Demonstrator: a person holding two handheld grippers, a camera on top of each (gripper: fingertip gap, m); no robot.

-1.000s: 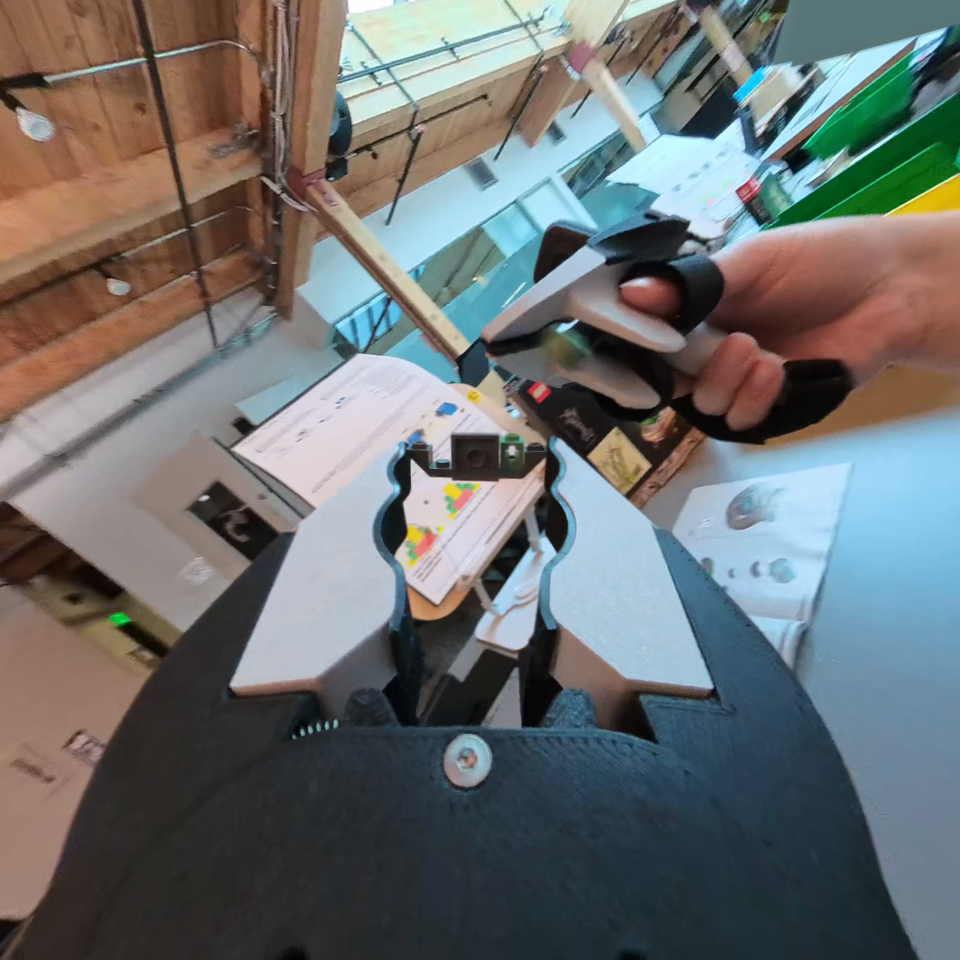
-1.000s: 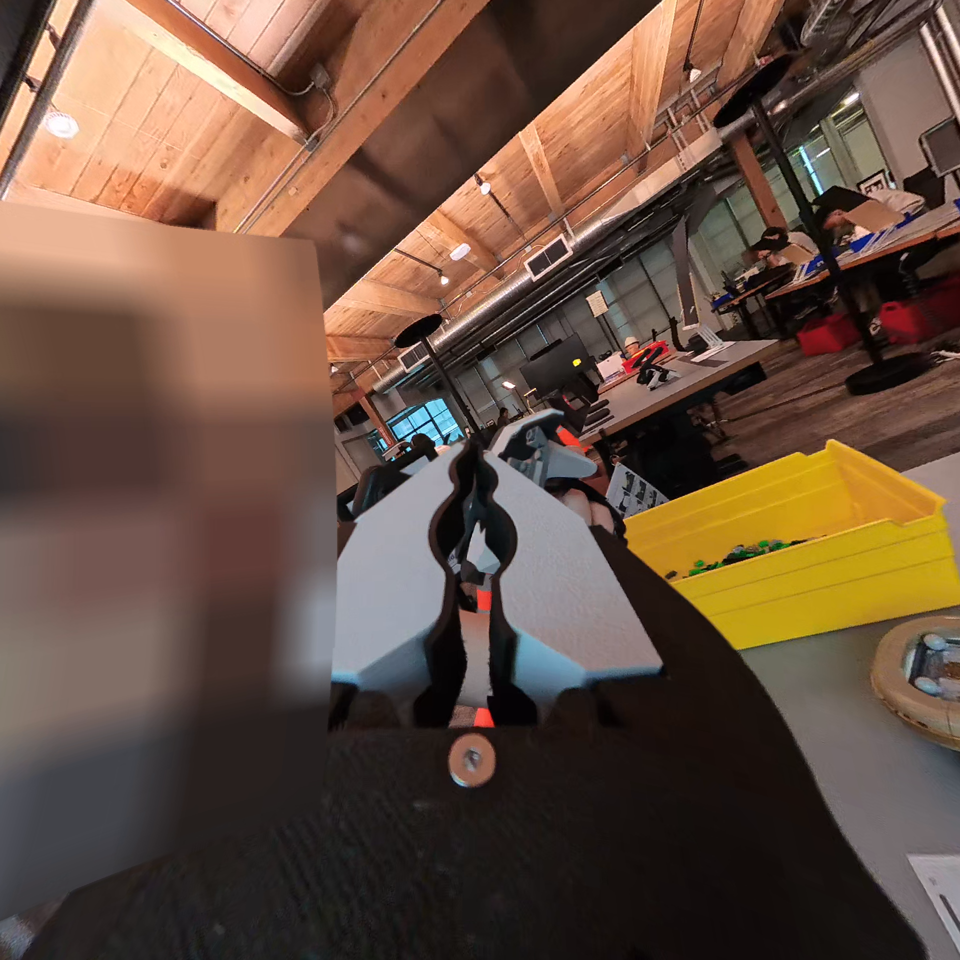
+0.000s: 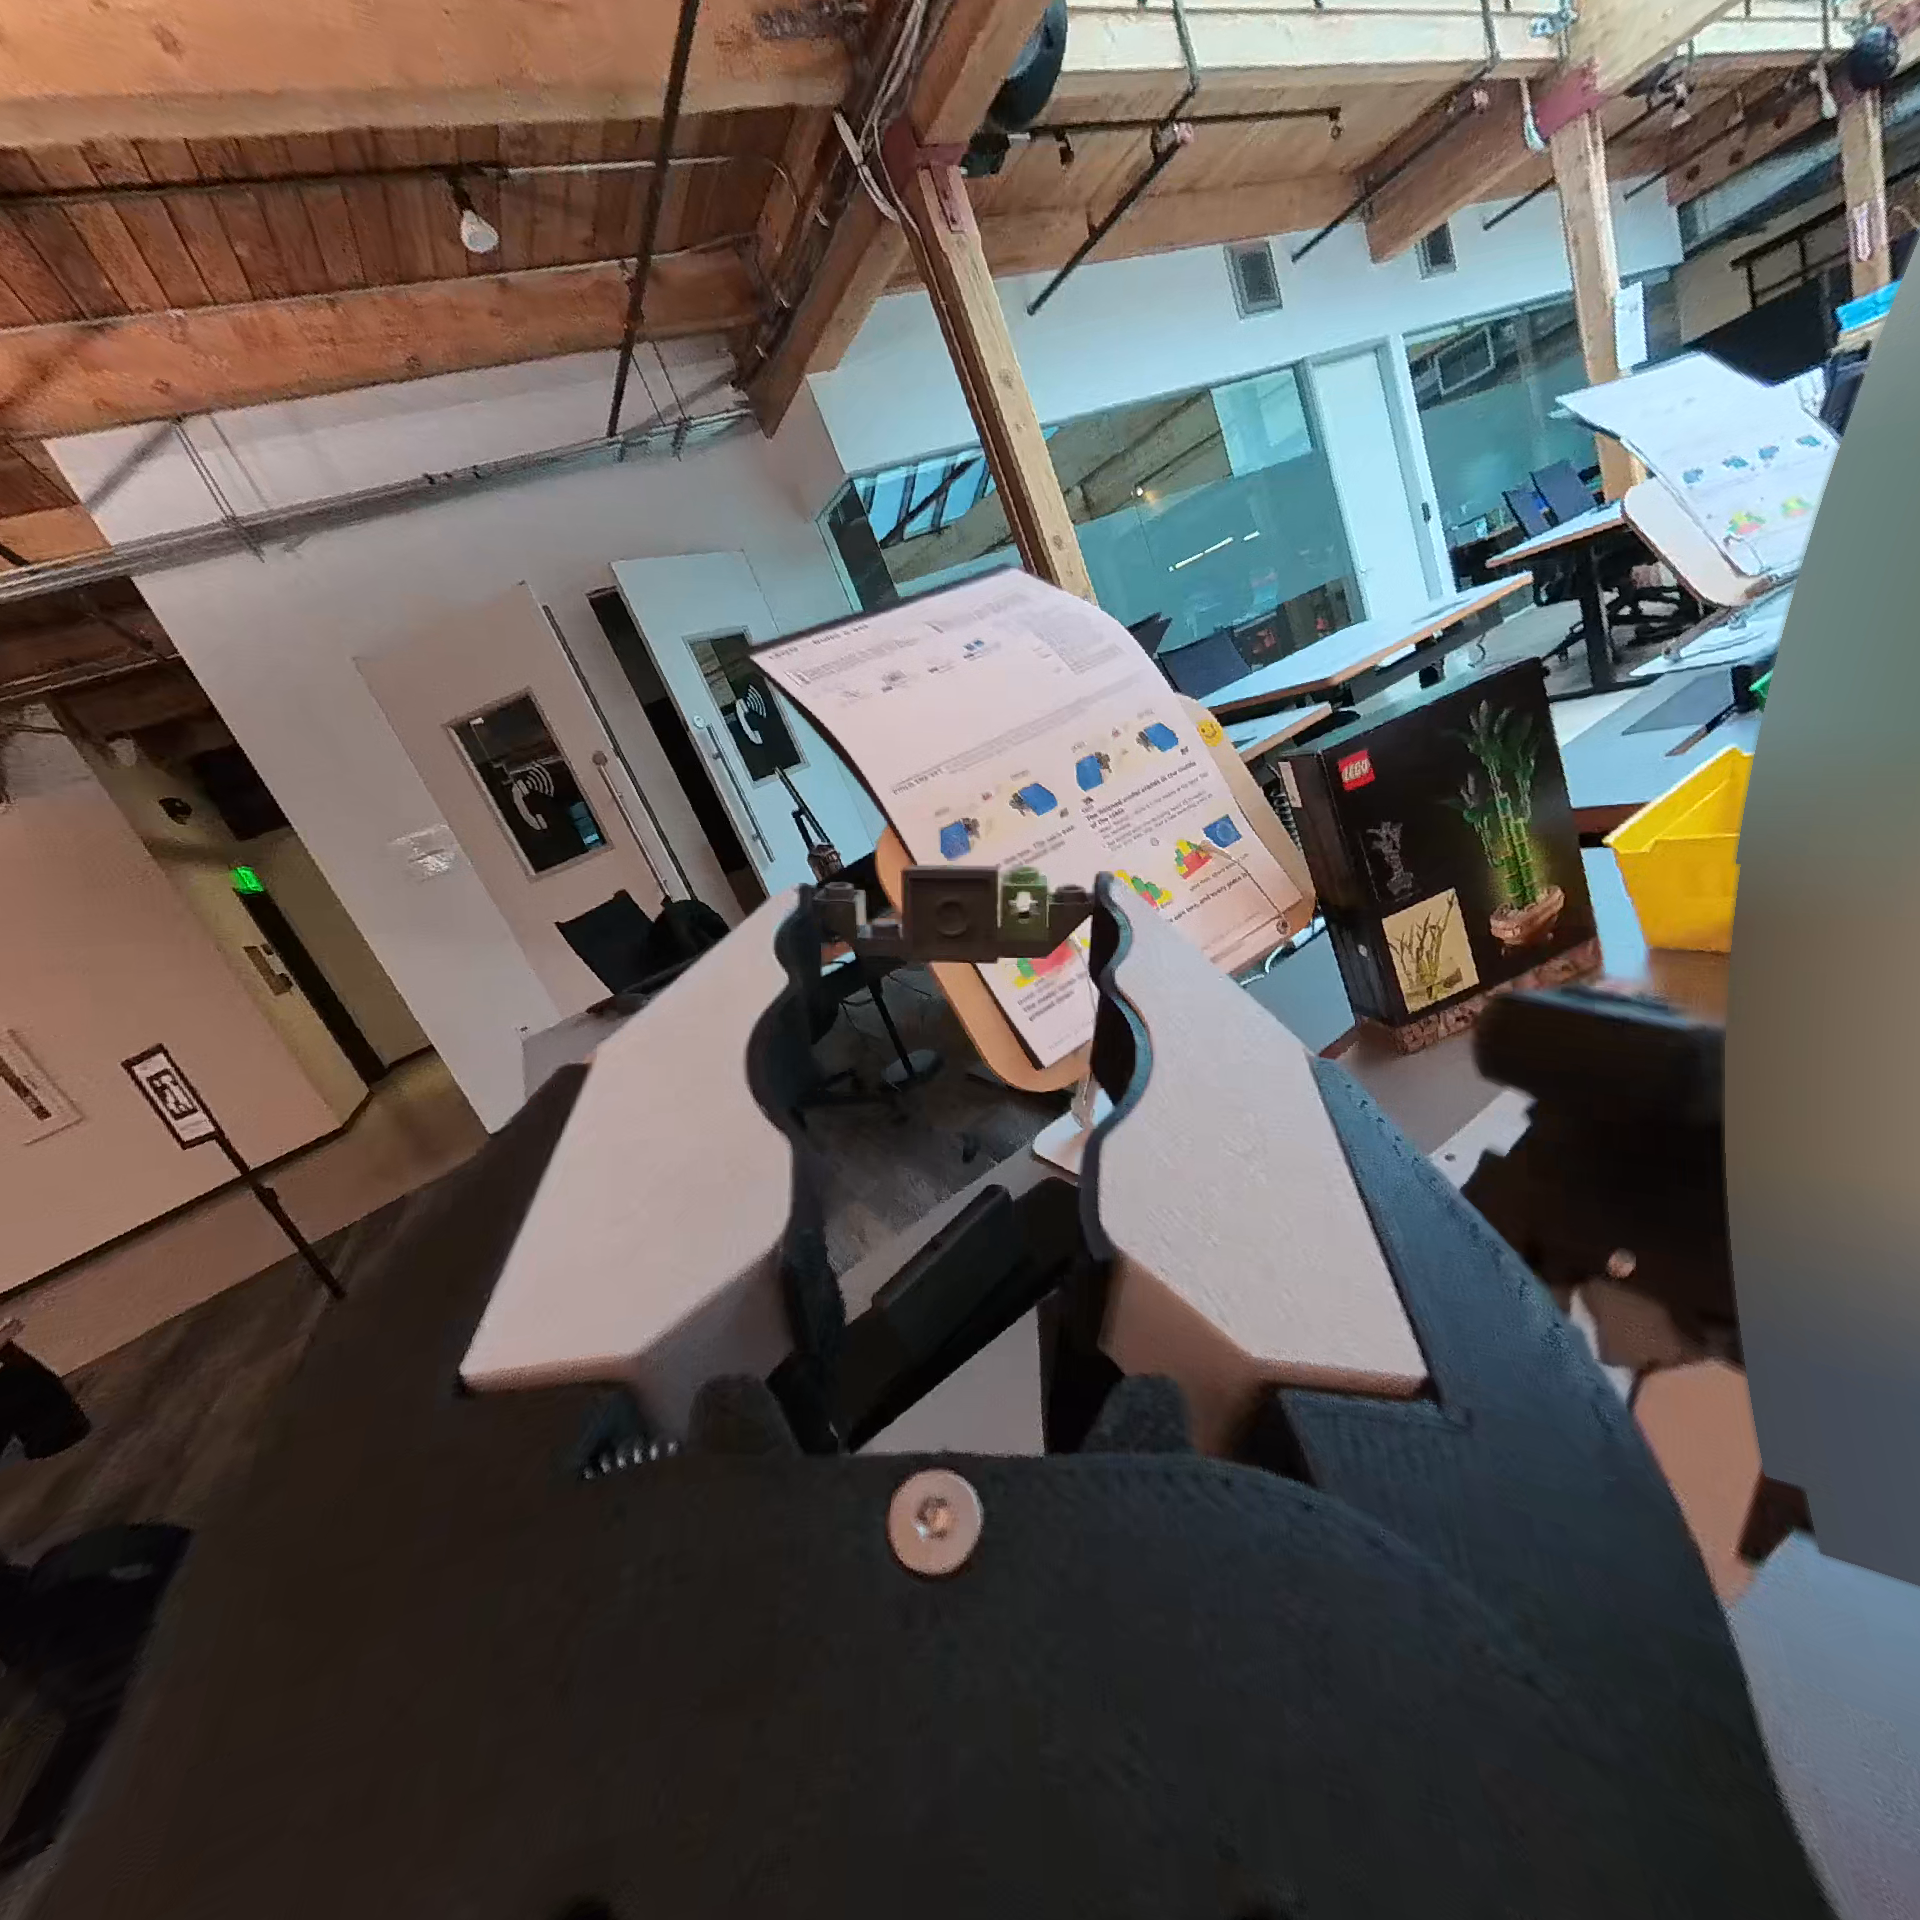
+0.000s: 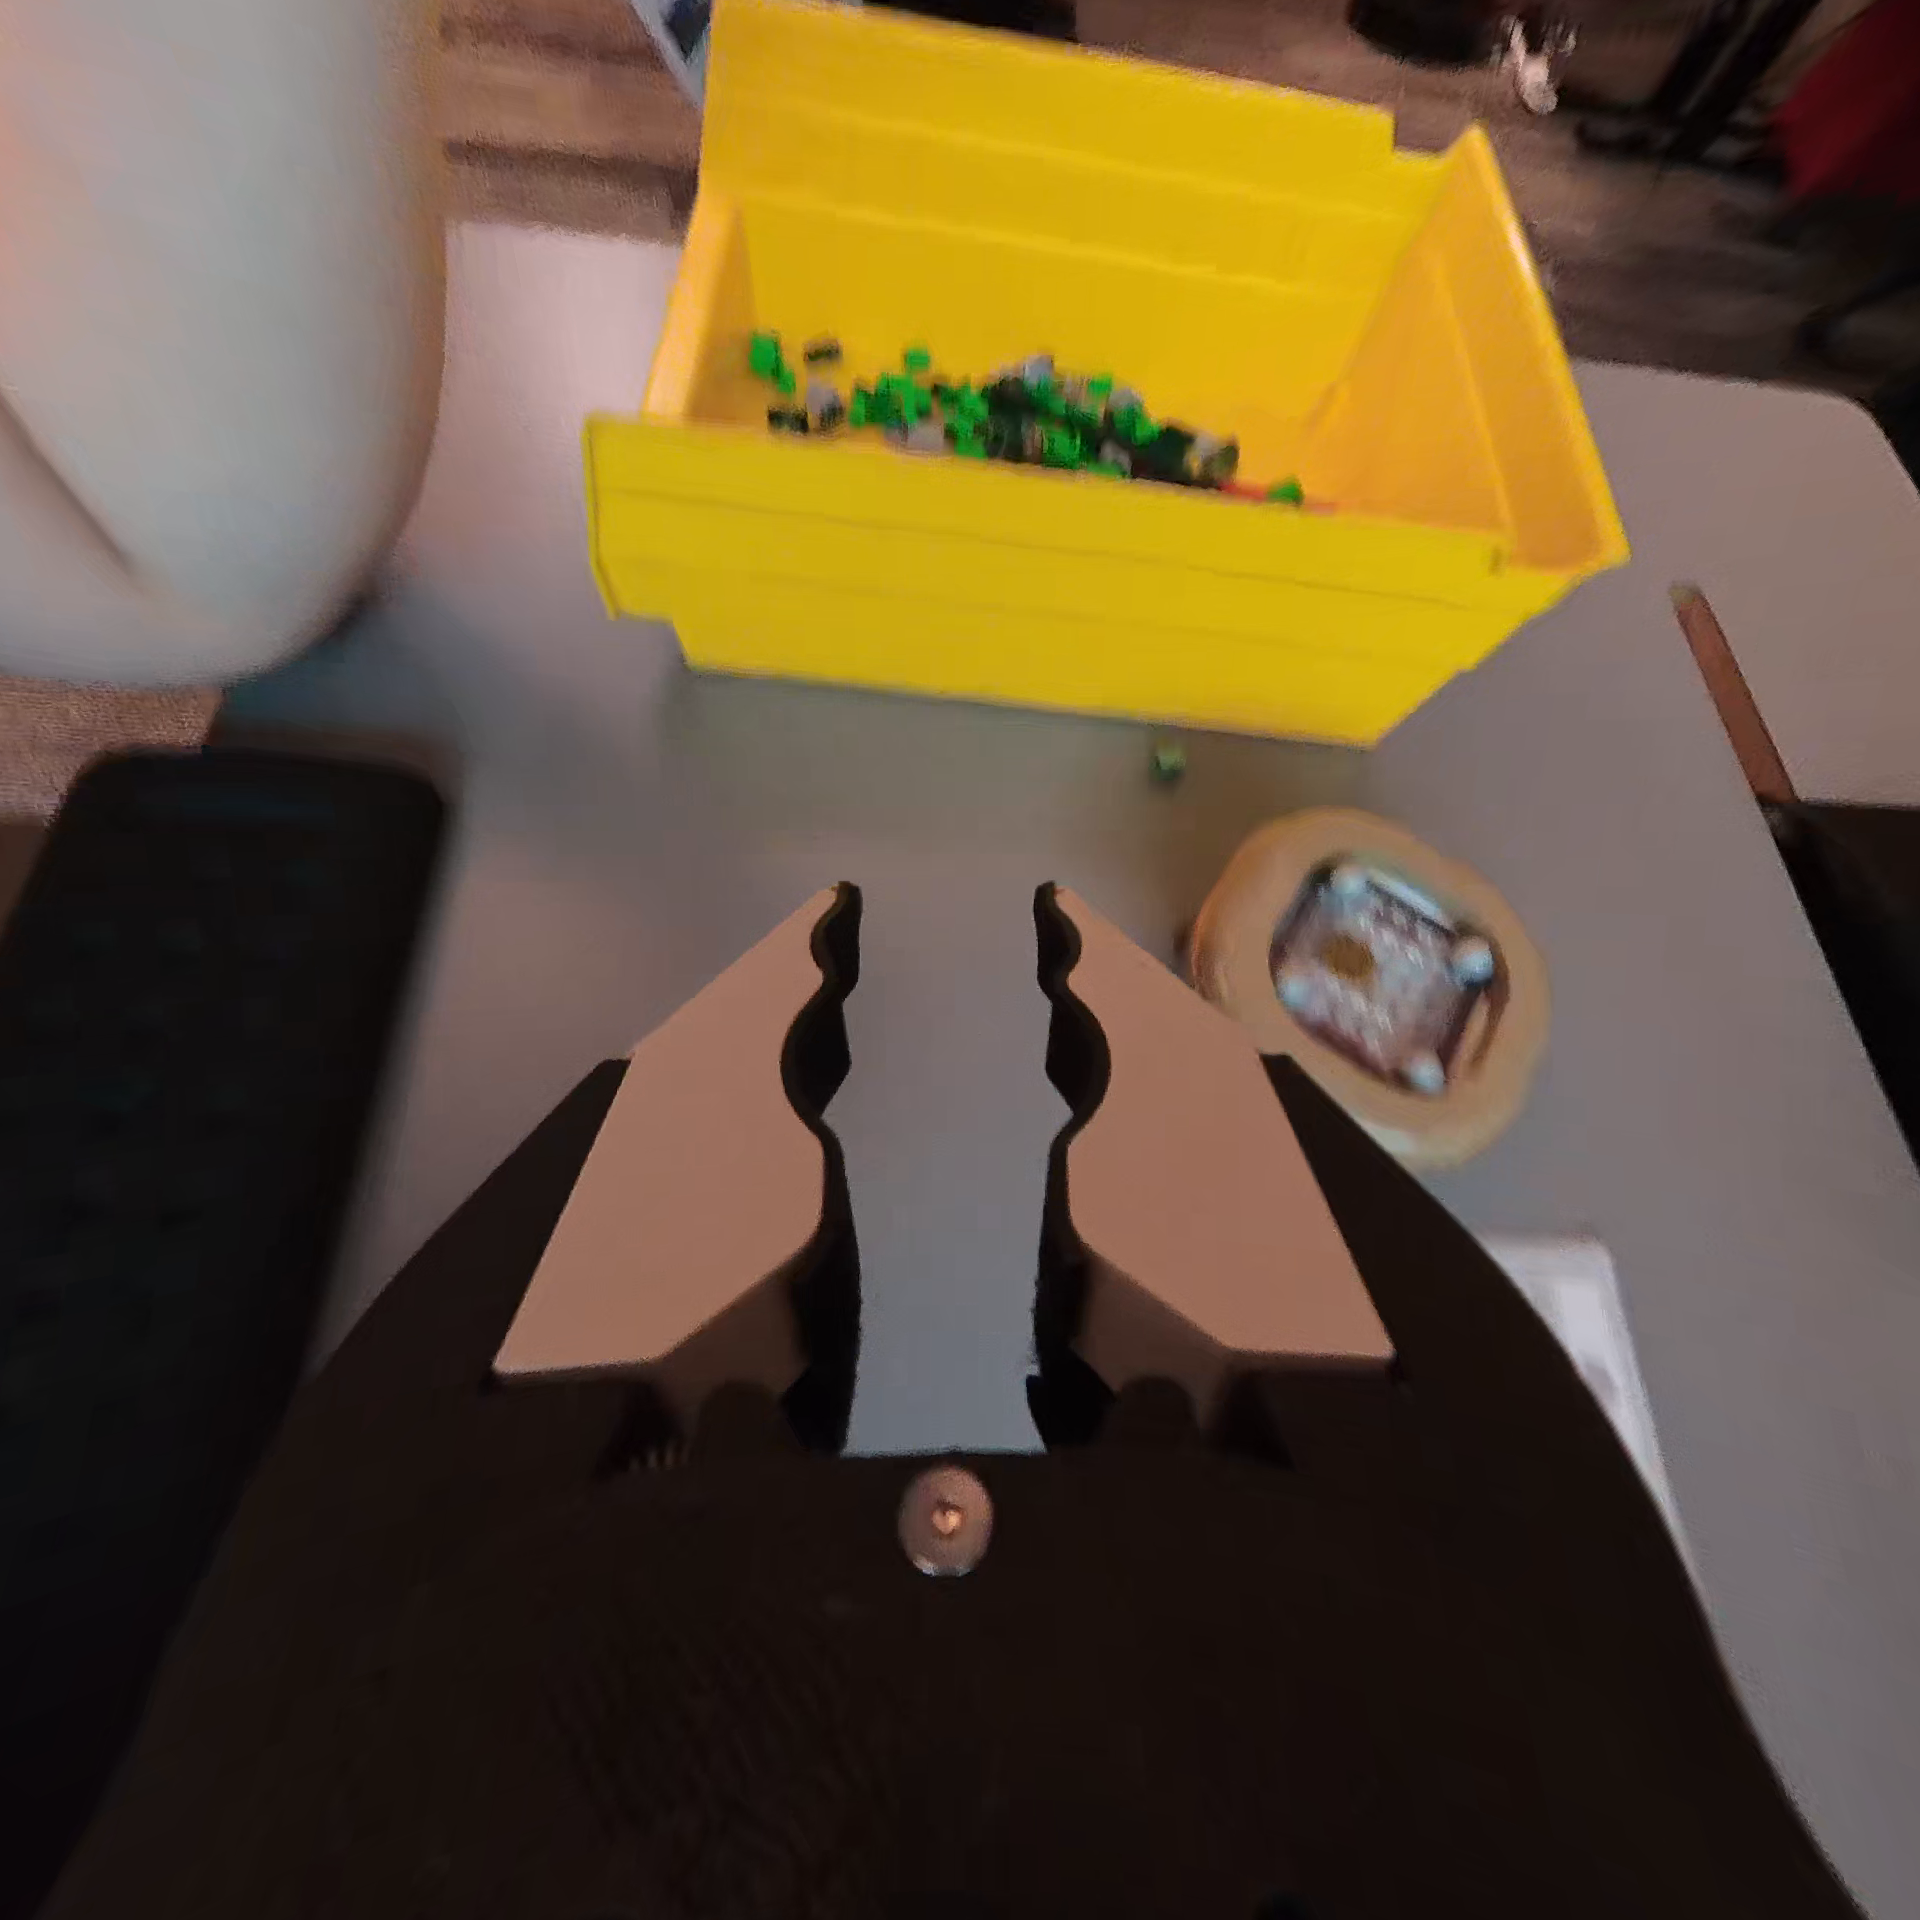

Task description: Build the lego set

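Between the tips of the left gripper (image 3: 951, 914) a small, light, rigid lego assembly (image 3: 951, 914) is clamped by its ends; the right gripper (image 4: 945, 925) is held empty, jaws apart, near the yellow bin (image 4: 1039, 613).

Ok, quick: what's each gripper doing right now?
Left gripper: shut on the lego piece, held up off the table.
Right gripper: open, empty, pointing down at the table.

Bin behind, round base to its front right

On the table (image 4: 644, 831), the bin (image 4: 1039, 592) holds loose pieces (image 4: 997, 416); one stray piece (image 4: 1168, 767) lies just before it, the round base (image 4: 1366, 987) nearer, to the right.
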